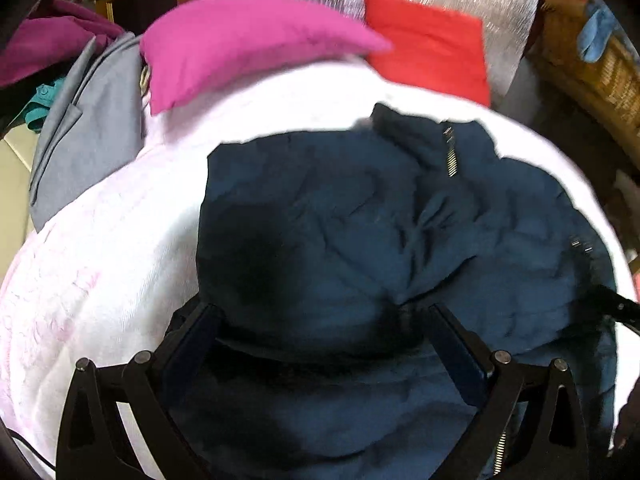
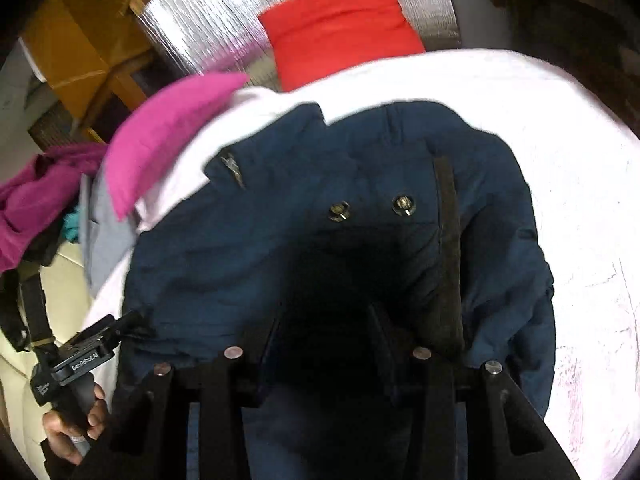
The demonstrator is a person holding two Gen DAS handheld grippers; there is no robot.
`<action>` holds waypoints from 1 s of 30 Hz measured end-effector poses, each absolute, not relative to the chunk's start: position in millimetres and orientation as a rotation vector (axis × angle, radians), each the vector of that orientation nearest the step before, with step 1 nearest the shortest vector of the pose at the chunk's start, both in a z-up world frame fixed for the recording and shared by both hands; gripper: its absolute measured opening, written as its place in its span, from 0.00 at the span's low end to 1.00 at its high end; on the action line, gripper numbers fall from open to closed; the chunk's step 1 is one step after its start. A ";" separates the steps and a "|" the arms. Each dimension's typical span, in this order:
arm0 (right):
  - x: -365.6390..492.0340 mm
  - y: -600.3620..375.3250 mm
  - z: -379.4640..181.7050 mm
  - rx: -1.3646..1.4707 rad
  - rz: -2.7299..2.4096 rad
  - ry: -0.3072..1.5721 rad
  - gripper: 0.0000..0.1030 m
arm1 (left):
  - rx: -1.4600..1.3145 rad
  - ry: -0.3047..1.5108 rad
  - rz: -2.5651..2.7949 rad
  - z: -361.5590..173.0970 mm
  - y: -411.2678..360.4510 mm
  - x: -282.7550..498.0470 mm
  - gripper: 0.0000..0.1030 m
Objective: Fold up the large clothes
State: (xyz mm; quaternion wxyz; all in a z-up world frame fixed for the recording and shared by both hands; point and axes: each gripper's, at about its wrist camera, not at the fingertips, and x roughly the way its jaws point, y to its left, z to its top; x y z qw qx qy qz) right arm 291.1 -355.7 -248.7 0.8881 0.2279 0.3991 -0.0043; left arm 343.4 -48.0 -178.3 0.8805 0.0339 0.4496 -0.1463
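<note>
A dark blue padded jacket lies crumpled on a white bed cover. A zip shows near its collar, and two metal snaps sit beside a dark strip. My left gripper hangs low over the jacket's near part with its jaws spread wide, cloth bulging under them. My right gripper hovers over the jacket's front, its jaws partly apart and the gap between them in deep shadow. The left gripper also shows at the jacket's left edge, with a person's hand on its handle.
A pink pillow and a red pillow lie at the far end of the bed. A grey garment and a magenta one are heaped at the left. A silver foil mat stands behind. Wicker furniture is on the right.
</note>
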 end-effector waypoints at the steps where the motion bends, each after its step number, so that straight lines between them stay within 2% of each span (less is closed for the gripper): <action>1: 297.3 -350.7 -251.1 0.452 -0.015 0.845 0.47 | 0.081 0.944 -0.298 -179.9 -47.9 342.4 1.00; 3: 307.0 -346.7 -267.4 0.433 -0.033 0.923 0.51 | 0.126 1.009 -0.258 -199.9 -54.8 351.4 1.00; 6: 305.8 -347.6 -261.4 0.424 -0.037 0.913 0.51 | 0.109 1.103 -0.249 -217.0 -53.0 357.1 1.00; 10: 282.0 -349.5 -239.9 0.467 0.018 0.833 0.52 | 0.038 1.028 -0.285 -188.6 -37.0 339.0 1.00; 13: 259.2 -356.3 -225.4 0.451 0.014 0.759 0.63 | 0.045 0.940 -0.270 -167.6 -21.1 319.0 1.00; 19: 189.7 -381.4 -221.9 0.480 0.028 0.687 0.69 | 0.070 0.826 -0.216 -143.3 22.8 266.1 1.00; 27: 97.6 -400.7 -252.3 0.532 0.026 0.707 0.71 | 0.083 0.898 -0.145 -170.8 76.1 200.4 1.00; 30: 71.5 -400.7 -260.1 0.572 0.042 0.729 0.75 | 0.029 0.959 -0.155 -182.1 87.8 181.0 1.00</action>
